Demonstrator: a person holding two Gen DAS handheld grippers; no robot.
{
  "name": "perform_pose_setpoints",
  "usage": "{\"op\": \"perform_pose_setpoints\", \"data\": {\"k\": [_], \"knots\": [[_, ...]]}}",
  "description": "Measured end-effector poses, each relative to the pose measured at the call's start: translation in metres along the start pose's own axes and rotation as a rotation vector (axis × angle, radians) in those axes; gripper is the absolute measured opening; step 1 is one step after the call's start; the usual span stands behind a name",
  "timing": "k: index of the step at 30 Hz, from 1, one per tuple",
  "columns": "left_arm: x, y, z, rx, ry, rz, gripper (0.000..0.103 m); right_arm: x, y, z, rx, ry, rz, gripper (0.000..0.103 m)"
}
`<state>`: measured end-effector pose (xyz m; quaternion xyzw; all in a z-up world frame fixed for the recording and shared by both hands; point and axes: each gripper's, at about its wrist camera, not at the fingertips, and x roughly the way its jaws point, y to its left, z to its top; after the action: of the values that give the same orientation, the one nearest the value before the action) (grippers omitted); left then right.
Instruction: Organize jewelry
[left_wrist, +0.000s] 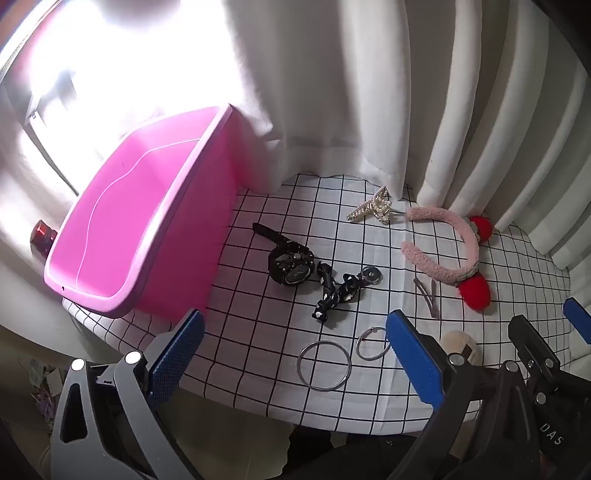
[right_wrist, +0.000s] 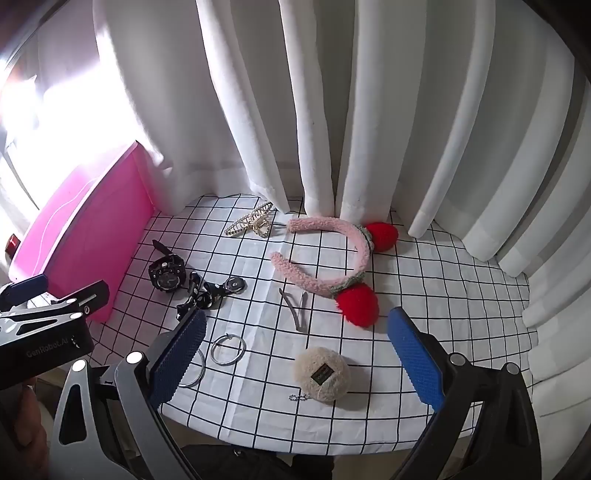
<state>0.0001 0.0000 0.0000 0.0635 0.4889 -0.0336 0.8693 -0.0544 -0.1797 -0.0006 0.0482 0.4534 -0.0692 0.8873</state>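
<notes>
Landmark: I take the pink bin (left_wrist: 140, 221) as my reference; it stands at the left edge of the grid-patterned cloth (right_wrist: 424, 295), and I see nothing inside it.
Left gripper (left_wrist: 295, 354): spread wide, nothing between its blue pads; it hovers over the cloth's near edge, just right of the bin's near corner.
Right gripper (right_wrist: 299, 354): also spread wide and holding nothing, further right of the bin.
Jewelry nearest the bin: black watch (left_wrist: 290, 264), then the black dotted bow (left_wrist: 334, 295) and a small round metal piece (left_wrist: 370, 275) just beside it.
Further from the bin: pearl claw clip (left_wrist: 371, 210) by the curtain, pink plush headband (right_wrist: 328, 254) with red pompoms, two hair clips (right_wrist: 297, 306).
Near edge: large ring (left_wrist: 324, 364) and smaller hoop (left_wrist: 373, 344) between my left pads; cream fluffy pompom (right_wrist: 322, 373) with a short chain between my right ones.
Step in hand, as I judge it: the first pick, nothing binned yet.
How I'd do it well: left takes a ring, since the bin is on its side. Thin rings lie flat, so I'd pinch across the wire low to the cloth without snagging the fabric.
Risk: a ring slipping off the pads.
</notes>
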Motion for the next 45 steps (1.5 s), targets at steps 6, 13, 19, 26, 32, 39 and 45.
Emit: {"op": "perform_pose_setpoints", "data": {"k": [6,13,19,26,32,39,45], "knots": [[-0.002,0.003,0.000,-0.013,-0.007,-0.002,0.097,0.000,0.000,-0.002,0.002,0.001,0.000,0.094],[-0.001,0.001,-0.001,0.002,-0.002,0.002,0.097,-0.001,-0.001,-0.002,0.005,-0.003,-0.003,0.094],[-0.003,-0.006,0.000,0.012,-0.004,0.004,0.097,-0.002,-0.003,-0.002,0.008,-0.004,-0.001,0.094],[-0.005,-0.007,0.000,0.014,-0.007,0.001,0.097,-0.003,-0.003,0.000,0.009,-0.005,0.000,0.094],[-0.005,-0.007,-0.001,0.017,-0.007,-0.001,0.097,-0.004,-0.004,0.001,0.010,-0.006,0.000,0.094],[-0.007,-0.010,-0.002,0.019,-0.010,-0.001,0.097,-0.004,-0.003,0.000,0.011,-0.005,0.001,0.094],[-0.008,-0.010,-0.001,0.017,-0.012,-0.003,0.097,-0.005,-0.003,0.000,0.011,-0.006,0.001,0.094]]}}
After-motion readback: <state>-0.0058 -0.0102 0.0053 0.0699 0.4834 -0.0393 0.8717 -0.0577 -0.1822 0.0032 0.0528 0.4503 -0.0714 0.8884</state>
